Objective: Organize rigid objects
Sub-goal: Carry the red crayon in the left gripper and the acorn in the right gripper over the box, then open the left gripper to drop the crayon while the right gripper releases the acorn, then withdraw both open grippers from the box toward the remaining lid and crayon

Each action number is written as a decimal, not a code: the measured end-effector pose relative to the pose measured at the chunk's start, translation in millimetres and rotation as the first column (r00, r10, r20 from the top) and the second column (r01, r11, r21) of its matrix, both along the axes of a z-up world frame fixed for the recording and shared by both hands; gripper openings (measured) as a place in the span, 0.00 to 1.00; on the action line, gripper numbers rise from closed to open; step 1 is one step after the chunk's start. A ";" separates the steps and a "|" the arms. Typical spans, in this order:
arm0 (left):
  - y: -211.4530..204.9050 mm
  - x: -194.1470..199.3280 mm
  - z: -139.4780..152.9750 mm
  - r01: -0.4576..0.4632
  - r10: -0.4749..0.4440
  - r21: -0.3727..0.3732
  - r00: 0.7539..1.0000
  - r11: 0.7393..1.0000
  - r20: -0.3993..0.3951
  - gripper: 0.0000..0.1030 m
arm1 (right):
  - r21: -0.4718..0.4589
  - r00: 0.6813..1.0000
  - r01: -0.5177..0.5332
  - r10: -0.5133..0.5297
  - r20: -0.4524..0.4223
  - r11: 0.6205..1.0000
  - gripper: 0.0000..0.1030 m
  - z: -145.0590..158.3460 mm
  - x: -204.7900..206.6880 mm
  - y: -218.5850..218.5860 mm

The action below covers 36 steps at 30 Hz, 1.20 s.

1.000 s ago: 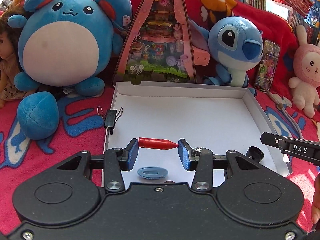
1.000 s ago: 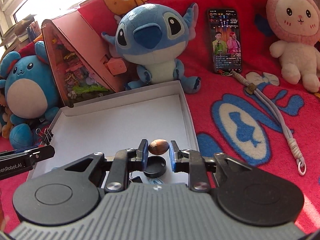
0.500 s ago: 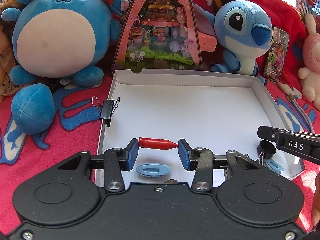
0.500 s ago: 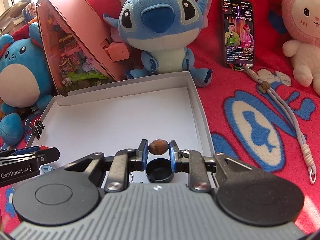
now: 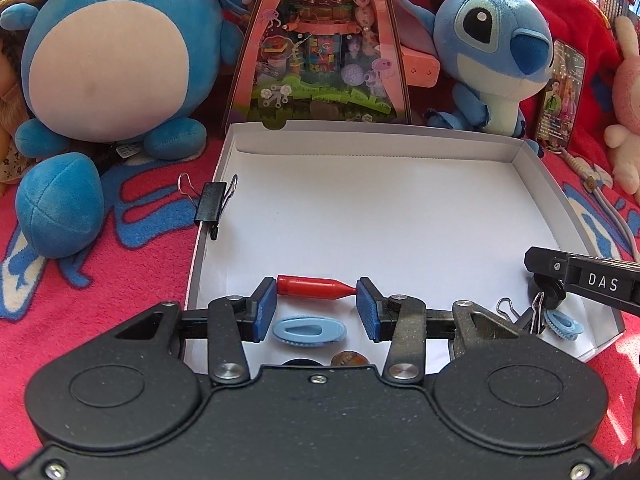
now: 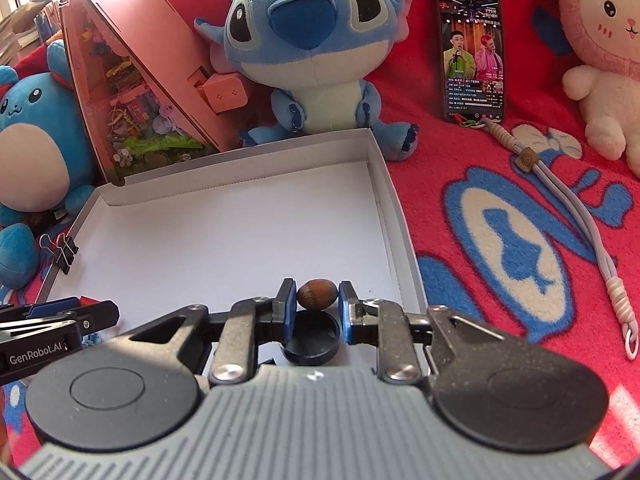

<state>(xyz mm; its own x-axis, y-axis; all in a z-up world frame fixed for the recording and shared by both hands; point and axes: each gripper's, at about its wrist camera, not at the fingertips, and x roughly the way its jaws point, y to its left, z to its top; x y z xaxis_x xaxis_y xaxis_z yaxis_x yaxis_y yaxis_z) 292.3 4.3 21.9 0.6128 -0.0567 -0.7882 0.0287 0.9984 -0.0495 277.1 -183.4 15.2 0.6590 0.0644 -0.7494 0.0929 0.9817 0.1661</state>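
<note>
the left claw (image 5: 316,306) is clamped on a red pen-shaped piece (image 5: 316,287), which lies crosswise between the blue pads (image 5: 264,308), its narrow tip against the right pad. just below it, on the white floor of the shallow cardboard tray (image 5: 400,216), lies a light blue oval clip (image 5: 309,332), with a brown nut-like thing (image 5: 349,359) partly hidden by the claw's body. the right claw (image 6: 315,312) is closed on a small brown acorn-like nut (image 6: 316,294), held above a black round cap (image 6: 312,340) near the tray's near right corner. in the left wrist view that corner also holds a binder clip (image 5: 532,316) and another light blue clip (image 5: 564,324). a black binder clip (image 5: 210,204) is clipped over the tray's left wall. the tray sits on a red blanket (image 6: 500,248). behind it stand a round blue plush (image 5: 108,56), a pink triangular toy box (image 5: 320,40), a blue stitch plush (image 6: 316,52), a phone (image 6: 472,50) with a lit screen and a pink bunny plush (image 6: 604,52).
</note>
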 end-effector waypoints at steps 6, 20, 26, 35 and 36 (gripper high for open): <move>-0.4 -0.9 -0.6 0.003 -0.003 0.011 1.000 1.000 0.009 0.40 | 0.000 1.000 -0.002 0.002 0.000 1.000 0.26 -1.0 0.1 -0.4; 0.0 -10.7 1.8 0.024 -0.025 0.007 0.999 1.000 0.042 0.47 | 0.006 0.999 -0.013 0.013 0.029 1.000 0.31 2.8 -6.5 -2.7; 1.5 -26.5 11.0 0.042 -0.042 0.002 0.996 0.999 0.083 0.55 | 0.003 0.996 -0.034 0.034 0.077 0.999 0.48 12.7 -19.9 -6.1; 2.2 -55.9 25.3 0.064 -0.063 0.000 0.988 0.998 0.141 0.65 | -0.035 0.985 -0.084 0.089 0.148 0.996 0.59 27.5 -48.5 -5.0; 2.2 -62.0 27.3 0.068 -0.066 -0.004 0.987 0.998 0.149 0.66 | -0.038 0.983 -0.091 0.096 0.155 0.995 0.60 28.7 -52.0 -4.4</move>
<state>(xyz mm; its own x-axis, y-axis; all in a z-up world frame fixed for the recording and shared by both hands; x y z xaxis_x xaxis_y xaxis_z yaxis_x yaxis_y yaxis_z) 230.3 6.5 49.2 0.7177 -0.1083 -0.6879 0.1031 0.9935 -0.0488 225.2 -187.8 43.9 0.7603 0.1094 -0.6402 -0.0239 0.9898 0.1407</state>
